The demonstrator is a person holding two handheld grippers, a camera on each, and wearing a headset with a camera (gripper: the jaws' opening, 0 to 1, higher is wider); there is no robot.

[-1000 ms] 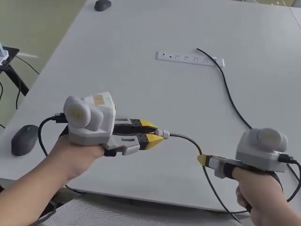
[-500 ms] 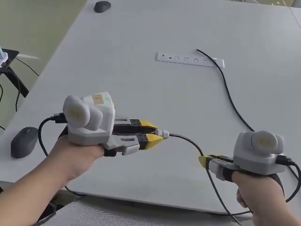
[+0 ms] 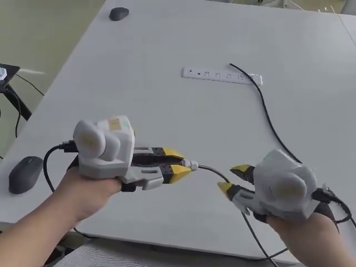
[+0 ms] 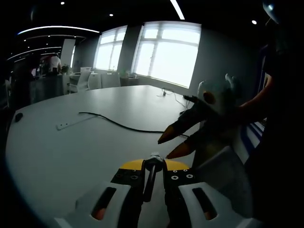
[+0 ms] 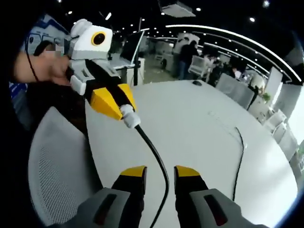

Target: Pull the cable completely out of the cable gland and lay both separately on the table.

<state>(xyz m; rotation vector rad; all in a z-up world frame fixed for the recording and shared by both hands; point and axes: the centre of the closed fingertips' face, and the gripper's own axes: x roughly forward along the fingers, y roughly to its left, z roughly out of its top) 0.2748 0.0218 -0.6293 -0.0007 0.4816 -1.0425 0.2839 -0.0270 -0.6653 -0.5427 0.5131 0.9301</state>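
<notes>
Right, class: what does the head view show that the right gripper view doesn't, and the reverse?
Head view: a dark mouse by the table's near left edge. Right gripper view: people standing beyond the table. Both: the left gripper shut on the cable gland, with the black cable running between the right gripper's open fingers.

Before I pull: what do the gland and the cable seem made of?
Cable gland: pale grey, matte, no metallic shine, so probably moulded plastic. Cable: black, smooth sheath that bends in a soft curve, likely rubber or PVC.
</notes>
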